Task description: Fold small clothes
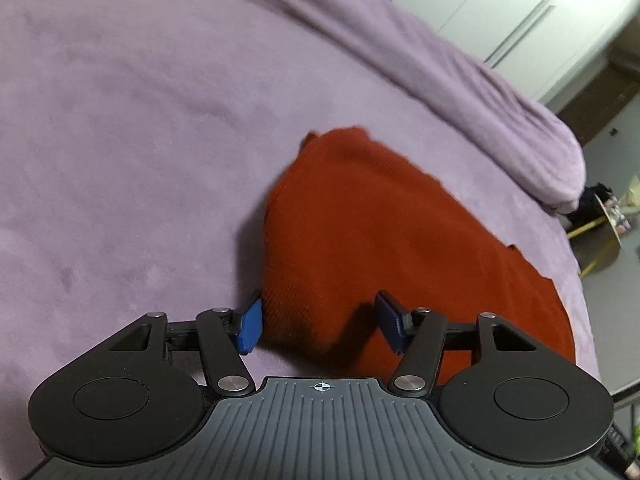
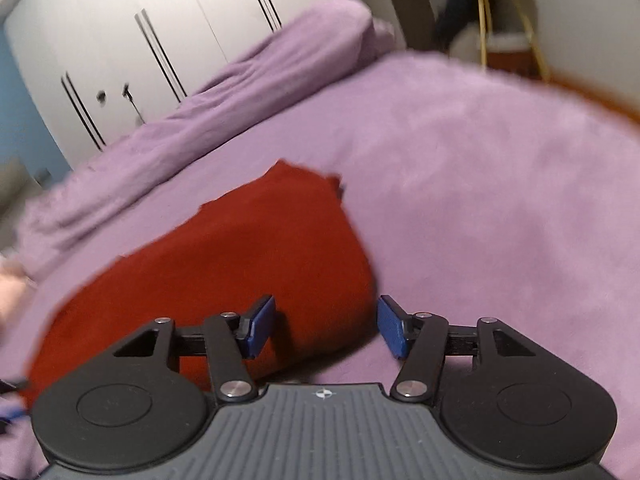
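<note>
A rust-red knit garment [image 1: 372, 232] lies folded on the purple bedspread [image 1: 120, 140]. My left gripper [image 1: 320, 324] is open, its blue pads on either side of the garment's near left corner, just above it. In the right wrist view the same garment [image 2: 248, 256] lies left of centre. My right gripper [image 2: 326, 330] is open over the garment's near right corner, with nothing held between the pads. Both views are blurred by motion.
A rolled purple duvet [image 1: 480, 92] runs along the far side of the bed, also in the right wrist view [image 2: 240, 84]. White wardrobe doors [image 2: 160, 32] stand behind it. A gold-legged side table [image 1: 608, 224] stands off the bed's corner.
</note>
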The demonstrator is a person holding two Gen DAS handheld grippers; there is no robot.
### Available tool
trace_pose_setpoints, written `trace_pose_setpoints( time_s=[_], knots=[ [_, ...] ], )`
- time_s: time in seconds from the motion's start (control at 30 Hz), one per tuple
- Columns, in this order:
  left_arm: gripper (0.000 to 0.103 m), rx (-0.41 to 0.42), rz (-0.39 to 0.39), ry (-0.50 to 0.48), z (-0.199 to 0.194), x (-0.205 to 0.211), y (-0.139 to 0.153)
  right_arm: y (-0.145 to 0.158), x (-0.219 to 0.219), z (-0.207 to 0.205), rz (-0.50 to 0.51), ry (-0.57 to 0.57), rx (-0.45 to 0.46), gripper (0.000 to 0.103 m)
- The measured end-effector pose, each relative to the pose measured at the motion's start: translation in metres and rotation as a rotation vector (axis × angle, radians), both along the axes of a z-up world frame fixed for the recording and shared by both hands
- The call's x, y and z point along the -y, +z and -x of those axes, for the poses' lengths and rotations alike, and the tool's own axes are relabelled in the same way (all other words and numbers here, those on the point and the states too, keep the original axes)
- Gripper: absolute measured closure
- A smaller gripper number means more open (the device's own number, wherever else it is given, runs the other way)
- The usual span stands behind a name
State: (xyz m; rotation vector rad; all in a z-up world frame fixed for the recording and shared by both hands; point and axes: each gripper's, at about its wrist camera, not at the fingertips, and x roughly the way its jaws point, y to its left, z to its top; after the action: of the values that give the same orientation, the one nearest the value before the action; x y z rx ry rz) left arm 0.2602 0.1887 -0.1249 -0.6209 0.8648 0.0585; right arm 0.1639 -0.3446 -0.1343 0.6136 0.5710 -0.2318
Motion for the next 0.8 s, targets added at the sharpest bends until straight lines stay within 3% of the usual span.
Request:
trace_pose_setpoints(
  time_s=[0.03,0.07,0.1,0.13,0.2,0.27,0.3,0.33,0.4,0.47,0.53,0.63,0.8],
  knots=[
    [0.047,-0.008,0.028,0.022,-0.002,-0.004,-0.002,-0.002,0.003,0.0,-0.036,-0.003,0.003,0.055],
    [0.057,-0.002,0.042,0.038,-0.002,-0.007,0.0,-0.003,0.006,-0.002,-0.07,-0.006,0.011,0.06],
    [0.072,0.016,0.03,0.045,0.001,-0.008,0.004,-0.003,0.011,-0.001,-0.114,-0.009,0.029,0.076],
    [0.078,0.038,0.006,0.05,0.002,-0.009,0.009,-0.004,0.017,0.002,-0.166,-0.01,0.058,0.082],
    [0.079,0.064,-0.053,0.077,0.004,-0.013,0.016,-0.004,0.025,0.005,-0.203,-0.043,0.094,0.086],
    [0.08,0.04,-0.096,0.115,0.002,-0.018,0.017,-0.001,0.025,0.001,-0.116,-0.1,0.019,0.086],
    [0.075,0.029,-0.085,0.119,0.005,-0.023,0.016,0.001,0.023,0.003,-0.072,-0.114,-0.002,0.085],
    [0.071,0.025,-0.055,0.115,0.006,-0.027,0.014,0.004,0.02,0.007,-0.031,-0.115,-0.001,0.084],
    [0.047,0.016,0.052,0.066,0.009,-0.032,0.007,0.013,0.008,0.014,0.071,-0.106,0.003,0.083],
    [0.044,0.006,0.146,0.031,0.011,-0.034,0.0,0.022,-0.008,0.018,0.138,-0.072,0.036,0.083],
    [0.044,-0.006,0.203,0.025,0.006,-0.032,-0.008,0.03,-0.027,0.017,0.18,-0.011,0.075,0.082],
    [0.049,-0.005,0.223,0.054,-0.003,-0.028,-0.016,0.037,-0.064,0.007,0.235,0.116,0.125,0.082],
    [0.075,-0.014,0.202,0.07,-0.019,-0.028,-0.019,0.035,-0.118,-0.02,0.297,0.273,0.124,0.082]
  ],
)
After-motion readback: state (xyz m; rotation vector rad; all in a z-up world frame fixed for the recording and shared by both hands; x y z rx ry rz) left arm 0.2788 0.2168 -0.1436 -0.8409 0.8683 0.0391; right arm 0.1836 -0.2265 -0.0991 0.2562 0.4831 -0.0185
